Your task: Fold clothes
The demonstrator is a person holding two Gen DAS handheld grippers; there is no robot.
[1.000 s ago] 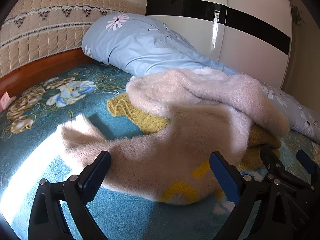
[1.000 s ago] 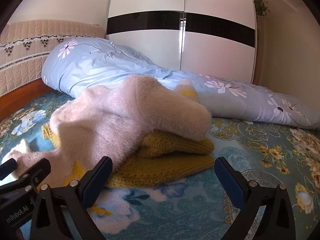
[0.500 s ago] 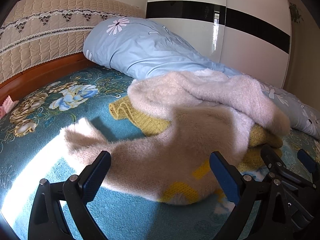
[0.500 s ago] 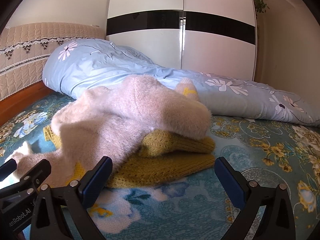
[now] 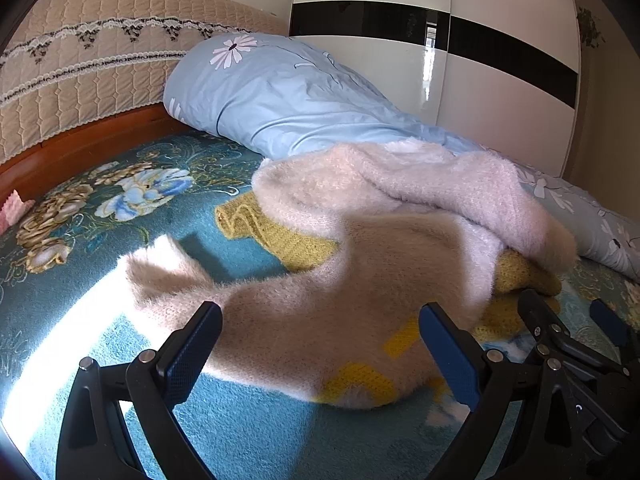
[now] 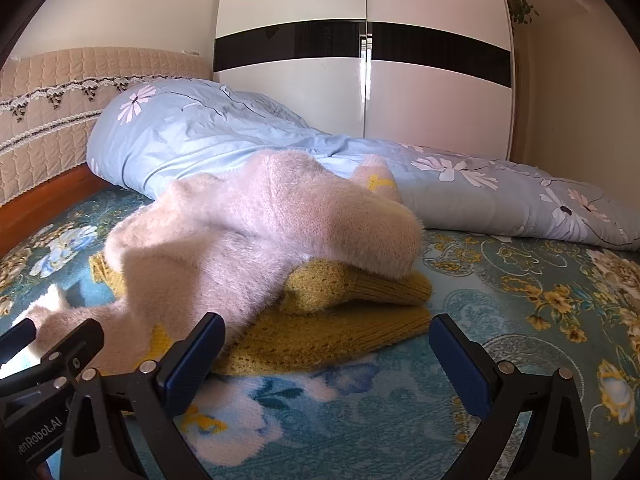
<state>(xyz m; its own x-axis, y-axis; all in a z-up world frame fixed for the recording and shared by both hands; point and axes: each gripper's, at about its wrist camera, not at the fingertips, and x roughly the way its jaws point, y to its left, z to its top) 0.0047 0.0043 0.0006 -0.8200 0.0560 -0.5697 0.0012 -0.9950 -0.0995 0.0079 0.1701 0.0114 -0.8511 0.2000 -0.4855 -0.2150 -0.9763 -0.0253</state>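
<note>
A: What is hidden or cut off here?

B: Much of the yellow knit [image 6: 328, 332] is covered by the fluffy pink sweater [image 5: 320, 312] that is draped over it; only its edges are shown, and how it is folded beneath cannot be told. Yellow patches are seen near the pink sweater's lower hem, but whether they are part of its pattern cannot be judged. A small pink object [image 5: 14, 210] is clipped by the left rim of the left wrist view and cannot be identified.

A: And the tools?

B: The left gripper [image 5: 320, 344] is held wide open, with nothing clamped; the sweater's hem is framed between its blue pads [image 5: 192, 350] without being touched. The right gripper [image 6: 326, 354] is likewise spread fully, nothing held, with the yellow knit's front edge lying just ahead of it. Each gripper is partly caught at the edge of the other's view.

A: Where is room left?

B: Bare teal floral bedspread [image 6: 540, 320] is seen to the left of the pile up to the wooden bed frame [image 5: 80, 148], and more widely to the right. The far side is closed off by the rolled light-blue duvet [image 6: 240, 144], which is touched by the sweater's top, with the wardrobe [image 6: 360, 80] behind it.
</note>
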